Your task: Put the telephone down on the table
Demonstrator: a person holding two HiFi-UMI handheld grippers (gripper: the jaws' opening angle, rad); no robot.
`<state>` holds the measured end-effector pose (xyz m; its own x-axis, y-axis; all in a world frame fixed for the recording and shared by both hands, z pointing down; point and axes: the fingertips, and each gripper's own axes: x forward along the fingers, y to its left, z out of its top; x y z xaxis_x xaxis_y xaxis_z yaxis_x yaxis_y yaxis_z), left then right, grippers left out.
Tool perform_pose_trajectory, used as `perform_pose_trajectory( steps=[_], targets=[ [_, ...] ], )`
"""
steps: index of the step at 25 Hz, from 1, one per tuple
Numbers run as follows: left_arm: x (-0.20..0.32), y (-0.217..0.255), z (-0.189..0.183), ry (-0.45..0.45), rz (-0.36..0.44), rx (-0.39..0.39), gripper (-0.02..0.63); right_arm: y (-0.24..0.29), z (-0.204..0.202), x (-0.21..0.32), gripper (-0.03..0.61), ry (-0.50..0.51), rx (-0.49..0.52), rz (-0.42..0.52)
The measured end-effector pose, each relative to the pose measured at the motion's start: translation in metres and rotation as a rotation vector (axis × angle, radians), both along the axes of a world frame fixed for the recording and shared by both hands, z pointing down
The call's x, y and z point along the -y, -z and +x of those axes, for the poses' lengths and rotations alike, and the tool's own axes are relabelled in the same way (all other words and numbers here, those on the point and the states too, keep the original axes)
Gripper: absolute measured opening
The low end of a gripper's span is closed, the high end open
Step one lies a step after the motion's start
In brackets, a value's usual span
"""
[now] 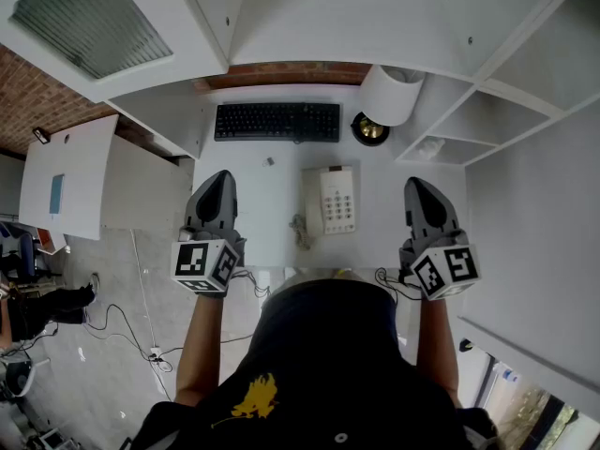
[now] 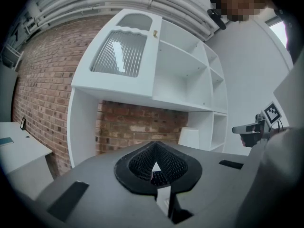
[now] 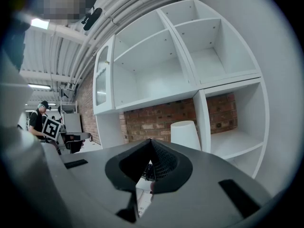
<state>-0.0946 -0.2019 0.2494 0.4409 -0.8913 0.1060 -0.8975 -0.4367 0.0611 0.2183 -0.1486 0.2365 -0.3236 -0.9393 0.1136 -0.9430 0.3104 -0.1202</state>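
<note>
Telephone [image 1: 330, 201] — it lies flat on the table [image 1: 253, 216], close to the front edge. Its handset appears seated along the left side, and the coiled cord [image 1: 301, 230] is bunched at the telephone's 7 o'clock. From position alone, the task reads as either finished or not begun; the views do not settle which.

**Gripper state**
- Left gripper [image 1: 221, 178]: jaws closed together with nothing between them, held at the telephone's 9 o'clock and well apart from it.
- Right gripper [image 1: 417, 187]: jaws likewise closed and empty, at the telephone's 3 o'clock and clear of it.

**Hazards if you move in from here**
1. Closed jaws cannot grip. If you approach without opening them, the tips will probably shove the body instead, sliding it toward the keyboard [image 1: 277, 121] at its 11 o'clock.
2. The cord lies on the near side. A jaw tip passing through 7 o'clock could hook a coil and drag the telephone toward the front edge, which leaves little margin.
3. The handset probably only rests in its cradle. If you lift the body from one side, expect it to tilt and the handset to slip off.
4. The lamp [image 1: 389, 94] stands at the telephone's 1 o'clock. A wide swing of the right gripper could knock it — keep that arm low and inboard.
</note>
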Motion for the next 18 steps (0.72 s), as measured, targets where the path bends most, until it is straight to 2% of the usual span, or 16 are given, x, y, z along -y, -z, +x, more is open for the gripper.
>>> perform_pose_trajectory(
  steps=[4, 9, 13, 18],
  targets=[
    [-0.004, 0.004, -0.002, -0.003, 0.012, 0.022, 0.018, -0.001, -0.001, -0.001, -0.006, 0.006, 0.004, -0.006],
    [-0.008, 0.001, 0.006, -0.018, -0.005, -0.003, 0.018, -0.002, -0.003, -0.003, -0.006, 0.01, 0.003, -0.004],
    [-0.017, -0.002, 0.013, -0.04, -0.007, 0.018, 0.018, 0.001, -0.005, -0.005, -0.006, 0.011, 0.003, 0.0],
    [-0.02, -0.004, 0.012, -0.037, -0.012, 0.009, 0.018, 0.001, -0.003, -0.009, -0.006, 0.004, 0.007, -0.002]
  ],
)
